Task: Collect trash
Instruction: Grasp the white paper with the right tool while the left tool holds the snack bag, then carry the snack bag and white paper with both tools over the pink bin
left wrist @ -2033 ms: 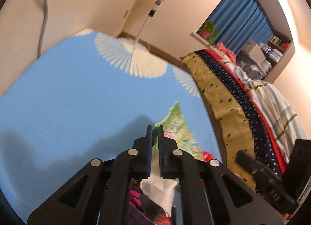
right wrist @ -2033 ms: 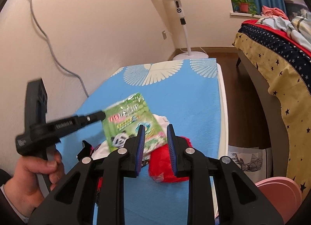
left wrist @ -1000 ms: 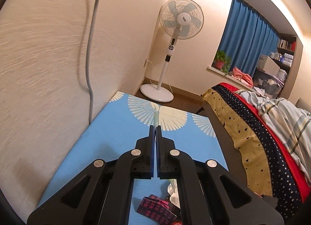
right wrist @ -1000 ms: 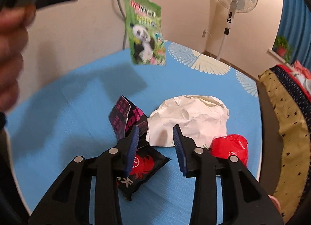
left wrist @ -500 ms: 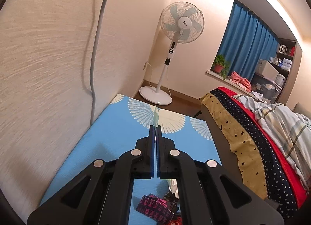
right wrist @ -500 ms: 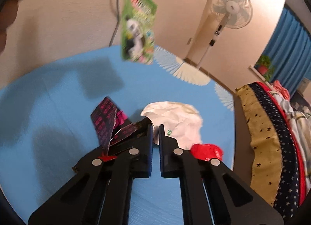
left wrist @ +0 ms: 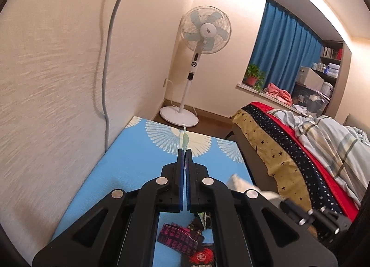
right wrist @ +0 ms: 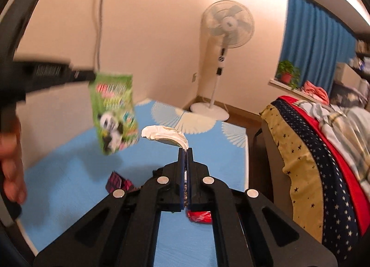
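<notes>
My left gripper (left wrist: 185,150) is shut on a green panda snack wrapper (right wrist: 113,110), which hangs from it above the blue mat (right wrist: 69,151); in the left wrist view the wrapper (left wrist: 185,138) shows only edge-on. My right gripper (right wrist: 185,150) is shut on a crumpled white paper (right wrist: 164,136) and holds it in the air. The left wrist view catches the same paper (left wrist: 240,185) at lower right. On the mat lie a black and pink wrapper (left wrist: 180,239) and a red wrapper (right wrist: 200,217).
A standing fan (left wrist: 203,33) is on the floor past the mat's far end. A bed with a starred cover (left wrist: 289,147) runs along the right. The wall with a grey cable (left wrist: 106,96) bounds the left. A hand (right wrist: 11,170) grips the left tool.
The right gripper closed on the white paper and rose, lifting it off the mat. The left gripper, still holding the green wrapper, shifted a little.
</notes>
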Demonstrator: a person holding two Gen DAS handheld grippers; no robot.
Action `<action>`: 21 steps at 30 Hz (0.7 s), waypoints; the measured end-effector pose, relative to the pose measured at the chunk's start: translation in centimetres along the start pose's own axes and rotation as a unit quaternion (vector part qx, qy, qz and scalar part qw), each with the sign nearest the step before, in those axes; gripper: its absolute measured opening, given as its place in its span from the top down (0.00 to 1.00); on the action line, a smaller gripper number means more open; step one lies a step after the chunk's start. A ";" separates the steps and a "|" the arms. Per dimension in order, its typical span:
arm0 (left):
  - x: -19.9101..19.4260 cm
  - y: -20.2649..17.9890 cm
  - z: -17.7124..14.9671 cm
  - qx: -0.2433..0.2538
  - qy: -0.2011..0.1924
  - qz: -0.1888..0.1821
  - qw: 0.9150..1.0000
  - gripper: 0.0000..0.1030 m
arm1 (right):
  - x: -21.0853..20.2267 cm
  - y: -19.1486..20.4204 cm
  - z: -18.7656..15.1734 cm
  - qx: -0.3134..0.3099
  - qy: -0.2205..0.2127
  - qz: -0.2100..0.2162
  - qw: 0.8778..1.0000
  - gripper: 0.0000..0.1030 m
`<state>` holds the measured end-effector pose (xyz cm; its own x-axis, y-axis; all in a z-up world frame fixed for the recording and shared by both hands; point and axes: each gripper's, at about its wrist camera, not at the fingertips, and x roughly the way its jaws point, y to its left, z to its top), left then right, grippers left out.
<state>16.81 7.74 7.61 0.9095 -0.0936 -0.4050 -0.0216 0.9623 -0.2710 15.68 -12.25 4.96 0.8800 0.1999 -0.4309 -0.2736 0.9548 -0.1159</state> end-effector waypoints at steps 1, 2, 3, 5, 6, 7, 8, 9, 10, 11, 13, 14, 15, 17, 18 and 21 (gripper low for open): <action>-0.4 -0.3 -0.1 0.002 -0.001 -0.003 1.000 0.99 | -0.5 -0.6 0.1 0.011 -0.002 0.000 1.000 0.99; -0.6 -0.5 -0.2 0.004 -0.002 -0.006 1.000 0.99 | -1.2 -1.3 0.3 0.025 -0.006 0.001 1.000 0.99; -1.0 -0.8 -0.3 0.008 -0.003 -0.010 1.000 0.99 | -1.7 -1.6 0.2 0.031 -0.010 -0.001 0.999 0.99; -1.6 -1.4 -0.5 0.014 -0.005 -0.015 1.000 0.99 | -3.2 -2.6 0.2 0.045 -0.018 -0.007 0.999 0.99; -2.0 -1.8 -0.7 0.017 -0.006 -0.021 1.000 0.99 | -3.9 -3.1 0.2 0.054 -0.022 -0.011 0.998 0.99; -2.2 -2.1 -0.8 0.020 -0.006 -0.025 0.999 0.99 | -4.6 -3.7 0.0 0.064 -0.025 -0.015 0.998 0.99; -2.5 -2.5 -1.0 0.024 -0.007 -0.030 0.999 0.99 | -5.5 -4.5 -0.2 0.078 -0.026 -0.021 0.996 0.99; -2.8 -3.0 -1.3 0.029 -0.007 -0.037 0.999 0.99 | -6.1 -5.2 -0.5 0.090 -0.026 -0.025 0.995 0.99; -3.0 -3.5 -1.5 0.032 -0.007 -0.043 0.999 0.99 | -6.6 -5.9 -0.8 0.103 -0.024 -0.030 0.994 0.99; -3.2 -3.9 -1.8 0.034 -0.006 -0.049 0.998 0.99 | -7.4 -6.8 -1.4 0.119 -0.021 -0.038 0.992 0.99; -3.4 -5.1 -2.6 0.039 -0.001 -0.067 0.997 0.99 | -8.9 -8.4 -2.5 0.149 -0.020 -0.058 0.987 0.99; -3.5 -5.8 -3.1 0.044 0.001 -0.074 0.996 0.99 | -9.6 -9.1 -3.0 0.159 -0.021 -0.069 0.985 0.99; -3.6 -6.5 -3.6 0.050 0.002 -0.081 0.996 0.99 | -10.2 -9.6 -3.5 0.169 -0.021 -0.080 0.982 0.99; -3.6 -8.1 -4.9 0.055 0.009 -0.103 0.993 0.99 | -11.5 -10.8 -5.0 0.191 -0.021 -0.110 0.975 0.99; -3.6 -8.7 -5.4 0.058 0.011 -0.110 0.992 0.99 | -12.0 -11.2 -5.7 0.202 -0.019 -0.121 0.972 0.99; -3.4 -11.3 -7.9 0.073 0.024 -0.140 0.987 0.99 | -13.2 -13.0 -8.2 0.251 -0.009 -0.154 0.956 0.99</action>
<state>10.66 -4.79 5.17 0.8508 -0.3703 -0.3729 0.2914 0.9229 -0.2516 4.44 -29.08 4.76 0.8970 -0.1080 -0.4286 0.2155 0.9535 0.2107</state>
